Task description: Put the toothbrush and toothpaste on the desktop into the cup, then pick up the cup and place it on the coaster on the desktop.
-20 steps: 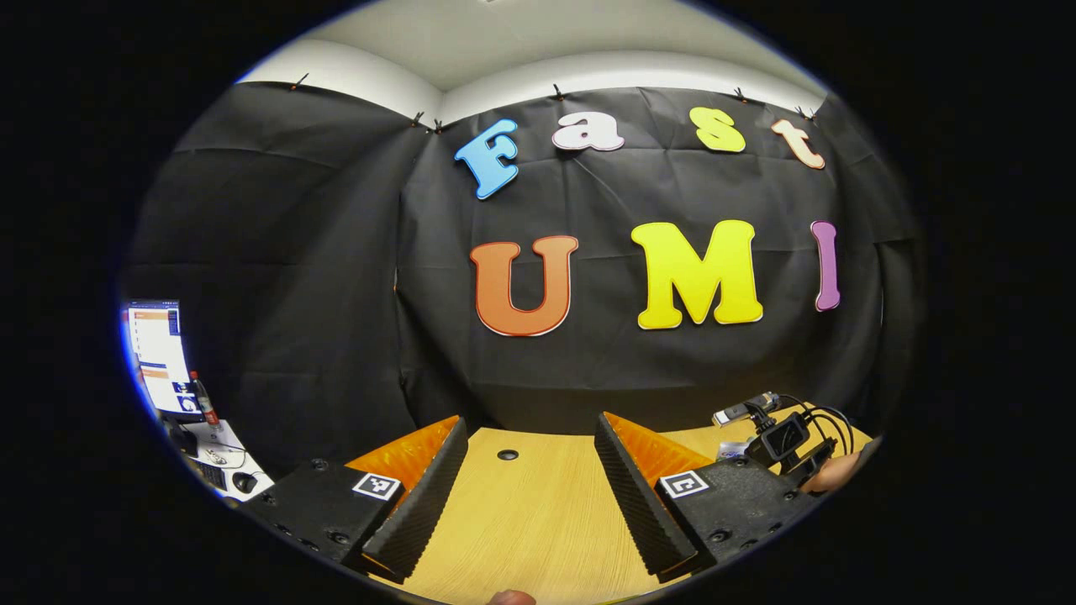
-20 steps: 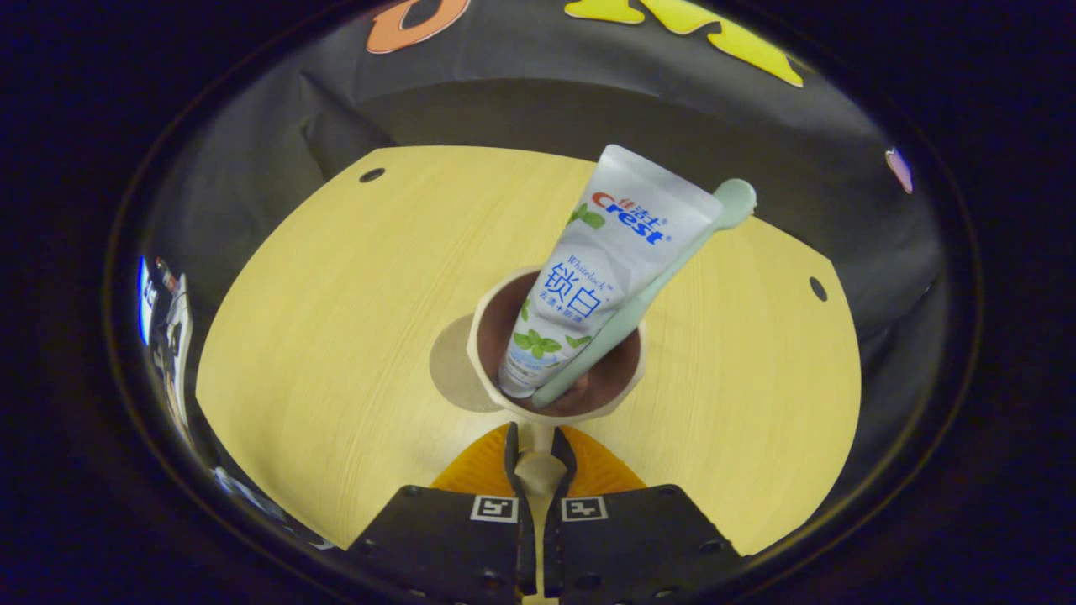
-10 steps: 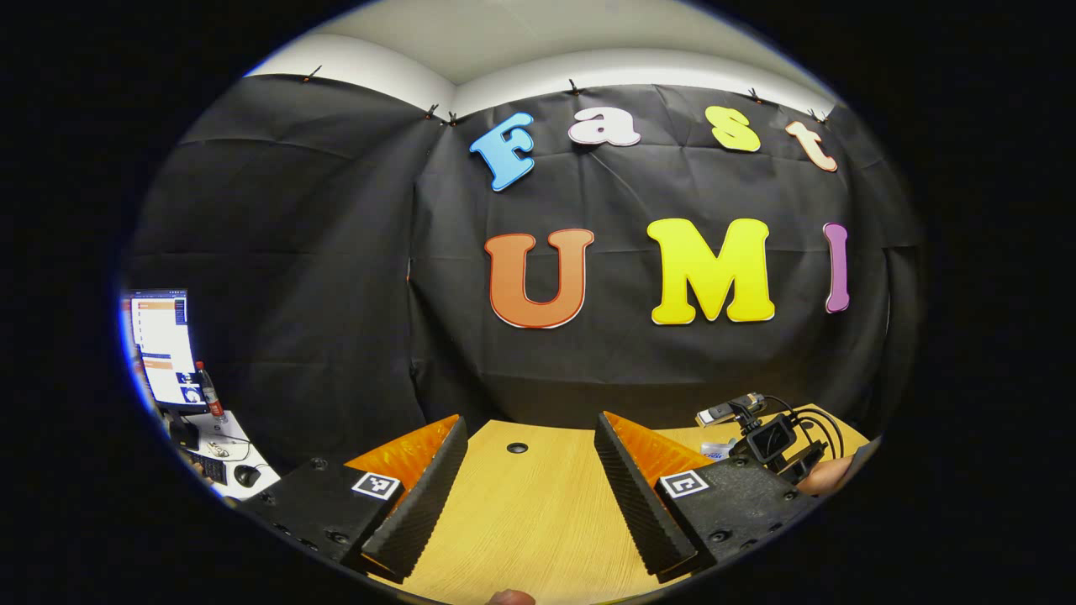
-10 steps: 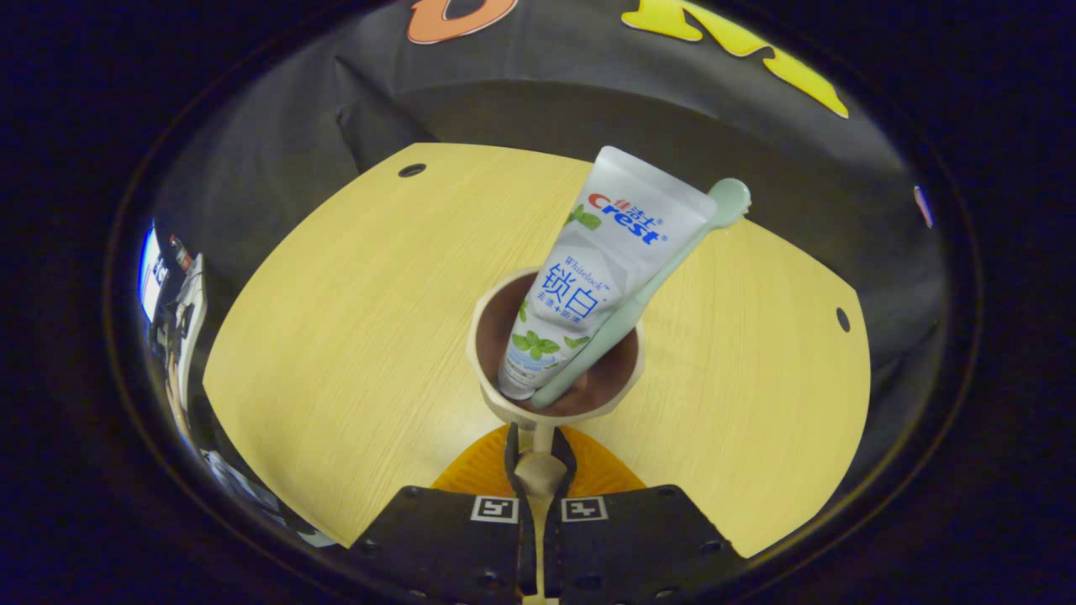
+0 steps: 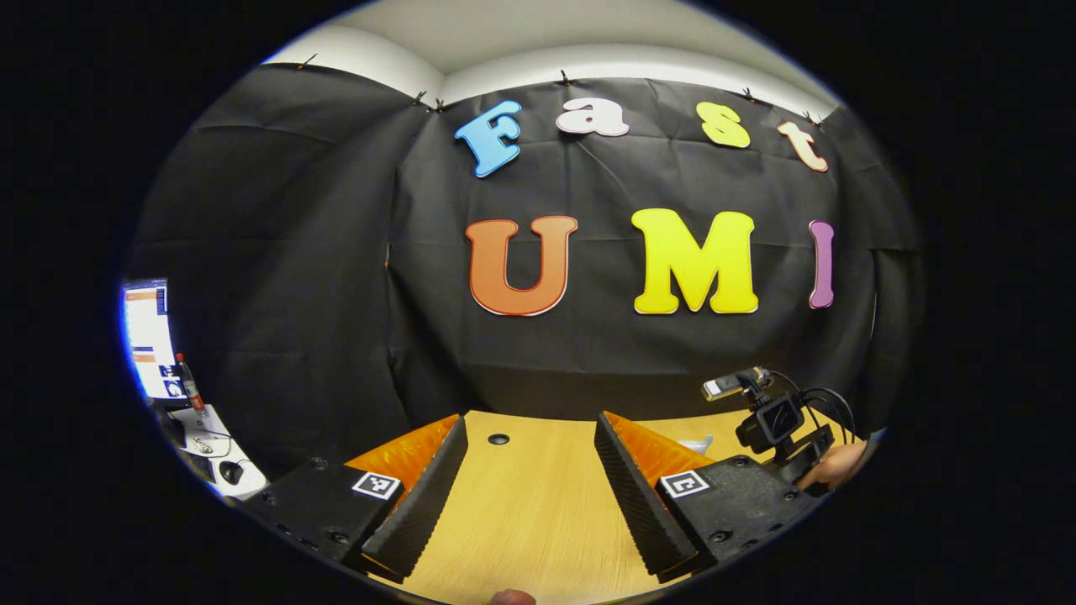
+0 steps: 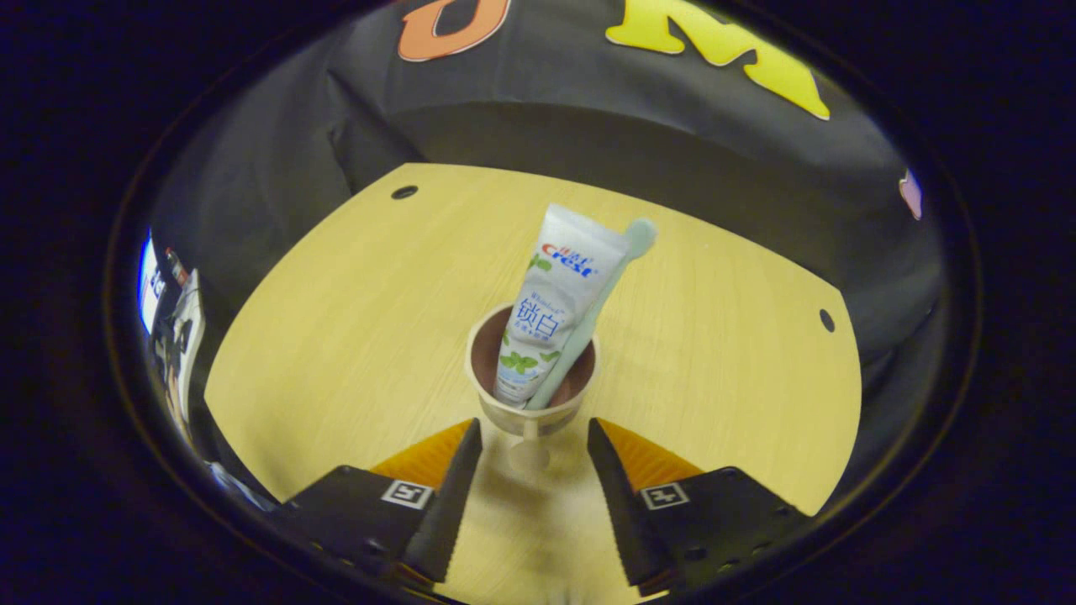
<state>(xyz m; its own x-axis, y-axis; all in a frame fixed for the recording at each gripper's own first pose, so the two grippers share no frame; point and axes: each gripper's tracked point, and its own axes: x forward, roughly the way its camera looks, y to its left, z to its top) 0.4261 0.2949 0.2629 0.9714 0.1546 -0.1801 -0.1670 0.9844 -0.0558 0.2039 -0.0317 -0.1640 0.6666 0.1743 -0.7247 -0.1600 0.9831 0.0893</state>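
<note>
In the right gripper view a beige cup (image 6: 486,357) with a brown inside stands upright on the wooden desk (image 6: 336,336). A white toothpaste tube (image 6: 551,302) and a pale green toothbrush (image 6: 601,294) lean in it, tilted up and to the right. The cup's handle (image 6: 530,454) points toward my right gripper (image 6: 531,430), which is open, its fingers either side of the handle and apart from it. I cannot make out the coaster; the cup may cover it. My left gripper (image 5: 530,420) is open over bare desk (image 5: 521,504). The left gripper view shows the other gripper (image 5: 773,420) at the right, held by a hand (image 5: 832,466).
Round cable holes sit near the desk's far edge (image 6: 404,192) and at its right side (image 6: 827,320). Off the desk's left side stand a lit monitor (image 5: 147,336), a small bottle (image 5: 187,386) and a side table with a mouse (image 5: 227,472). Black cloth walls close the back.
My right gripper has opened and let go of the cup's handle, then drawn back, so the cup looks smaller. The cup stands on its own. The left gripper only shifted slightly.
</note>
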